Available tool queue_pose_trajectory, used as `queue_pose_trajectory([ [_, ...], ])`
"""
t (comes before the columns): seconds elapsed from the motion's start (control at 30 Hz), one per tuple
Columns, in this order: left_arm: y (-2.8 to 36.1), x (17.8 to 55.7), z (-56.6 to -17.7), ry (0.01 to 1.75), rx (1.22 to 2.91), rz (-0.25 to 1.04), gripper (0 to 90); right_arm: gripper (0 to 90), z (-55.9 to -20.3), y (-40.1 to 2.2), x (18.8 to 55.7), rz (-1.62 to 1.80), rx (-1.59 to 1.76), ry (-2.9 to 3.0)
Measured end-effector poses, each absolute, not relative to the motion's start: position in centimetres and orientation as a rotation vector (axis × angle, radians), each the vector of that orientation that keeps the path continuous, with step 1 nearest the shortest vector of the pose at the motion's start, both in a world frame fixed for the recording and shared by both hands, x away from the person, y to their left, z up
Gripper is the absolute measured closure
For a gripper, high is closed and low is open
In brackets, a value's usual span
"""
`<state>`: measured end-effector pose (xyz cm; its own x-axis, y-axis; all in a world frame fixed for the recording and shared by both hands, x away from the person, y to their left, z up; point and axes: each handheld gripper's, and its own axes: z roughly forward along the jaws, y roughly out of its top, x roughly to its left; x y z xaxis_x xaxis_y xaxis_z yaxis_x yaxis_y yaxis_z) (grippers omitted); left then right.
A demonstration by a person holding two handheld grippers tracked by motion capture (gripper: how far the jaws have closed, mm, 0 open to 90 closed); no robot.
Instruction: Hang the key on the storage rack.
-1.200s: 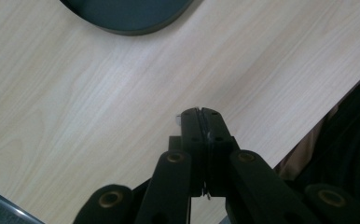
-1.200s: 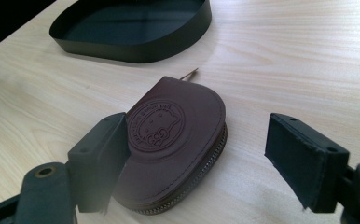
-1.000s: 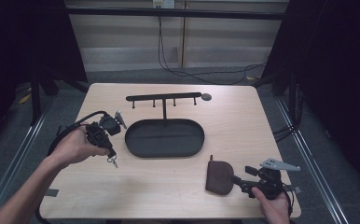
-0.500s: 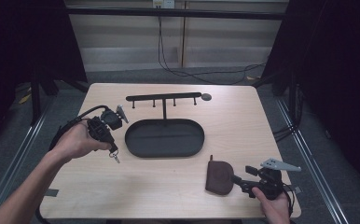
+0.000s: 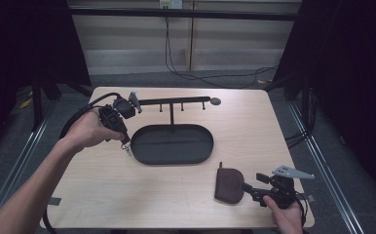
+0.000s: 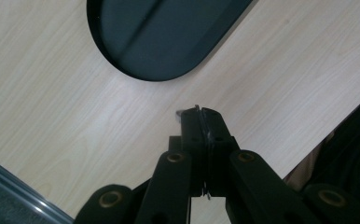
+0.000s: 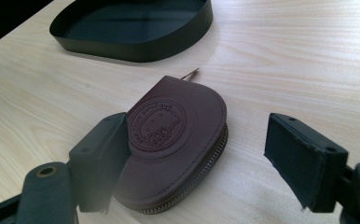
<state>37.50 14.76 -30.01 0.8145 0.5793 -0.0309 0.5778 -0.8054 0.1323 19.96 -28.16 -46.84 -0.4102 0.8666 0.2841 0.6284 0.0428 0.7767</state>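
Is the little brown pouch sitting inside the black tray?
No, the brown zip pouch lies on the bare wooden table, apart from the black oval tray, between the open jaws of the right gripper.

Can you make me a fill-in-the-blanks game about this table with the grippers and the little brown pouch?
1. The brown pouch lies flat on the wooden ____.
2. The right gripper has its jaws ____ around the pouch without pressing it.
3. The left gripper is shut on something thin and ____, lifted above the table.
4. The oval tray is ____ in colour.

Missing words: table; open; metal; black
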Motion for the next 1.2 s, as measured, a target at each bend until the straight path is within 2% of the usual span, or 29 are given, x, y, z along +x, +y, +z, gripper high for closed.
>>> queue_pose_trajectory([
  [0.63, 12.2, 40.4, -28.2, 0.947, 2.867, 0.004, 89.6, 22.1, -46.8, -28.3, 19.9, 1.313, 1.528, 2.049],
  [1.2, 12.0, 43.7, -27.6, 1.004, 2.819, 0.015, 89.6, 21.8, -46.9, -28.2, 20.0, 1.306, 1.523, 2.064],
])
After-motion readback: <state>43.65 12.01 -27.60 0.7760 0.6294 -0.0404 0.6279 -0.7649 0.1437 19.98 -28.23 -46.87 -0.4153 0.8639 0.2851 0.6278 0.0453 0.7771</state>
